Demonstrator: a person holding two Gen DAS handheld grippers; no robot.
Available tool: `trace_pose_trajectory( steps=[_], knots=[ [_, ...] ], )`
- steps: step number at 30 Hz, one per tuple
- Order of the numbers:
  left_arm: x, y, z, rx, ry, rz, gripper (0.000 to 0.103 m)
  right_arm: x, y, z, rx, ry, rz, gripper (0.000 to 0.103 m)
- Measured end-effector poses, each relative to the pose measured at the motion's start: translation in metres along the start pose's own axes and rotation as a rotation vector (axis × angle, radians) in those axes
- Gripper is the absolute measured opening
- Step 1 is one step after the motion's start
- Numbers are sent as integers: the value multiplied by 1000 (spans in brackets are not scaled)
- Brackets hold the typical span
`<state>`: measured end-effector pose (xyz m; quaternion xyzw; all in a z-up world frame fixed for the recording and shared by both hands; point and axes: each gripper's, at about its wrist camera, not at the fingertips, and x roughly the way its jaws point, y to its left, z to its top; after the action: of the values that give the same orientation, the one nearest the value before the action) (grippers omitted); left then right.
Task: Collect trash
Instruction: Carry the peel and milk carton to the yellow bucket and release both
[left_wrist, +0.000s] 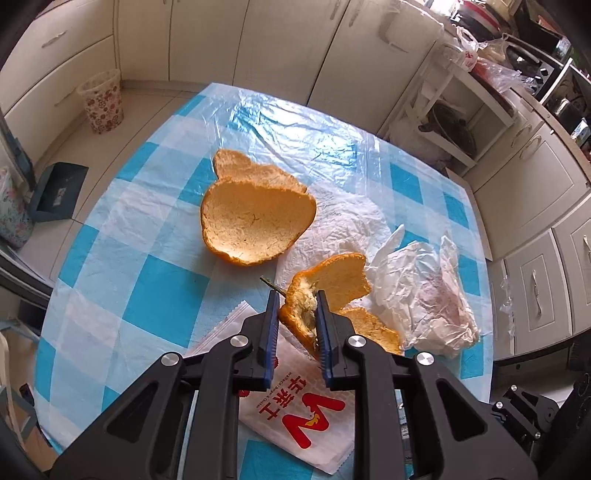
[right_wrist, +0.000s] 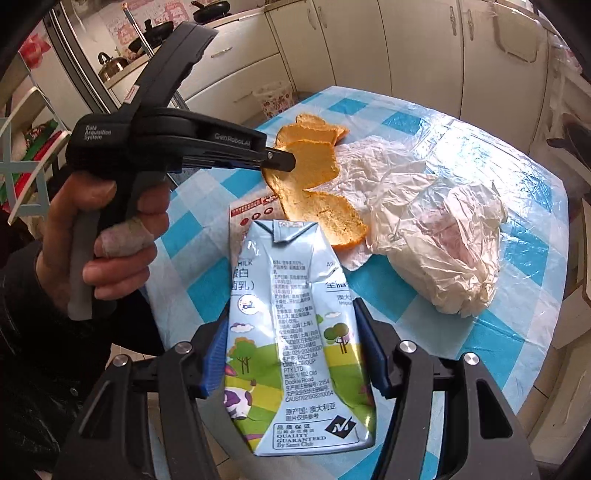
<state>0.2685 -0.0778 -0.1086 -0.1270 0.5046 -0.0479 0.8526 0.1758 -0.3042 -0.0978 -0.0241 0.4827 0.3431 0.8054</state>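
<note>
My left gripper (left_wrist: 297, 310) is shut on a piece of orange peel (left_wrist: 332, 291), held just above the table; it also shows from the side in the right wrist view (right_wrist: 284, 160). A bigger orange peel (left_wrist: 255, 218) lies further back on the checked tablecloth (left_wrist: 147, 288). My right gripper (right_wrist: 291, 325) is shut on a flattened pale-blue milk carton (right_wrist: 291, 332) and holds it above the near table edge. A crumpled white wrapper (right_wrist: 436, 236) lies to the right of the peels. A white and red paper bag (left_wrist: 295, 417) lies under the left gripper.
A floral waste basket (left_wrist: 101, 99) stands on the floor beyond the table's far left corner. Clear plastic film (left_wrist: 295, 125) covers the far part of the table. Cream cabinets (left_wrist: 280, 44) line the walls. A white shelf unit (left_wrist: 450, 110) stands at the far right.
</note>
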Motion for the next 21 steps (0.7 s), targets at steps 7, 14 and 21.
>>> trace_pose_trajectory(
  steps=[7,14,21],
  knots=[
    [-43,-6,2,27,-167,-17,18,-21,-5,-5,74,-72,57,60],
    [-67,-16,-7,53,-251,-40,18,-41,-19,-11,161,-140,36,60],
    [-77,-20,-16,55,-275,-75,18,-61,-29,-25,231,-189,9,60]
  ],
)
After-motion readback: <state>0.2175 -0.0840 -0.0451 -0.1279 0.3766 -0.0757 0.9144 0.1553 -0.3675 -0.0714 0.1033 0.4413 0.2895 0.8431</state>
